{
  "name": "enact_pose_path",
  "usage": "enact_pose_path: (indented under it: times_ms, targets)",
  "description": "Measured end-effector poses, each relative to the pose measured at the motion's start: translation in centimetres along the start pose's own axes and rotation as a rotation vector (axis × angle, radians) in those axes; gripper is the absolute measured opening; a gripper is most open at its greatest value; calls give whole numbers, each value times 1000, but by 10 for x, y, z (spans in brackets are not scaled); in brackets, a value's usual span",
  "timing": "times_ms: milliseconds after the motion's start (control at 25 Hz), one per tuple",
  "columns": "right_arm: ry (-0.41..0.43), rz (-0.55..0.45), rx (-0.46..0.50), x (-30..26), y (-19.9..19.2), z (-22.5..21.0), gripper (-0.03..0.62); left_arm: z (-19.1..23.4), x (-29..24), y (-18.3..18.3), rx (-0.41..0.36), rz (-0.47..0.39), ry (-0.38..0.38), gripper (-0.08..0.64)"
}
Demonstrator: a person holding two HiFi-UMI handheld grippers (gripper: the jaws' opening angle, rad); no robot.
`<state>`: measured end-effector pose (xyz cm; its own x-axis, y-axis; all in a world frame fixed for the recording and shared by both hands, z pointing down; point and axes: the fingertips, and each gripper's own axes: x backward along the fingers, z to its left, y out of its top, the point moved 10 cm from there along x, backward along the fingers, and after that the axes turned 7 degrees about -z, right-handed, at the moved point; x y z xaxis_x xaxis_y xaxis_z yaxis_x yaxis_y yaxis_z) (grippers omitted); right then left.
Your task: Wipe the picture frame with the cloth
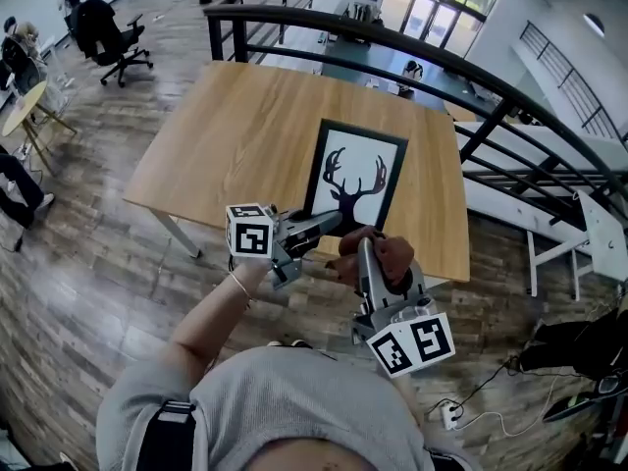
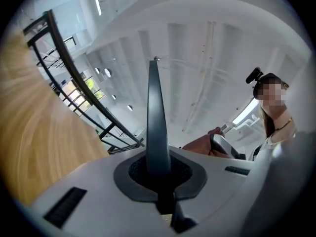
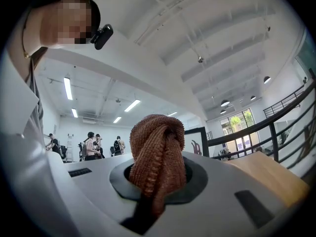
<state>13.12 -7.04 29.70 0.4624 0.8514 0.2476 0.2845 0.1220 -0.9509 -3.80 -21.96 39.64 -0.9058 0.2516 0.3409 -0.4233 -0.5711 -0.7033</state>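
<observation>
The picture frame, black-edged with a deer-head silhouette, is seen on the wooden table, toward its near right side. Its lower edge is hidden behind the grippers in the head view, and only a sliver of it is caught past the cloth in the right gripper view. The rust-brown knitted cloth is clamped in the right gripper, whose jaws are largely covered by it. The left gripper is closed, its jaws pressed together with nothing between them. The tabletop is smeared to a blur in the left gripper view. A dark curved railing is set behind the table, wood-plank flooring is laid around it, and an office chair is placed far left.
</observation>
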Motion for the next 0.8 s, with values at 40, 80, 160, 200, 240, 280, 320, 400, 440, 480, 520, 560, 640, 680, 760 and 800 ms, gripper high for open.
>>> enact_pose_path:
  times_ms: [40, 80, 160, 200, 240, 280, 320, 400, 440, 480, 520, 560, 640, 680, 760, 800]
  targets:
    - [7, -8, 4, 3, 5, 0, 57, -9, -8, 8, -22, -11, -24, 20]
    - [13, -15, 8, 6, 9, 2, 57, -18, -14, 15, -44, -22, -47, 20]
    - [24, -27, 18, 11, 12, 7, 57, -34, -19, 25, -89, -38, -82, 20]
    - [30, -29, 24, 15, 12, 11, 57, -40, -19, 29, -112, -41, -93, 20]
    - [36, -30, 29, 18, 12, 14, 57, -47, -18, 30, -136, -43, -101, 20]
    - [43, -31, 34, 20, 12, 16, 57, -52, -18, 31, -157, -45, -108, 20]
    - [52, -32, 39, 22, 14, 17, 57, -56, -19, 31, -173, -48, -117, 20]
    - [81, -40, 47, 23, 23, 21, 57, -62, -20, 32, -190, -56, -133, 20]
    - [101, -49, 52, 22, 30, 24, 57, -65, -20, 32, -196, -59, -137, 20]
    - [125, -63, 60, 19, 39, 27, 57, -67, -20, 33, -204, -60, -137, 20]
    - [150, -82, 73, 16, 49, 30, 57, -69, -20, 34, -215, -58, -136, 20]
    - [176, -105, 94, 11, 60, 34, 57, -70, -19, 34, -228, -53, -133, 20]
    - [222, -151, 161, -3, 78, 40, 57, -71, -18, 37, -268, -41, -122, 20]
    - [233, -169, 202, -12, 86, 42, 57, -71, -17, 39, -296, -35, -112, 20]
    - [238, -210, 273, -30, 101, 45, 57, -72, -17, 41, -346, -26, -95, 20]
    - [238, -233, 296, -36, 109, 45, 57, -74, -18, 41, -359, -23, -95, 20]
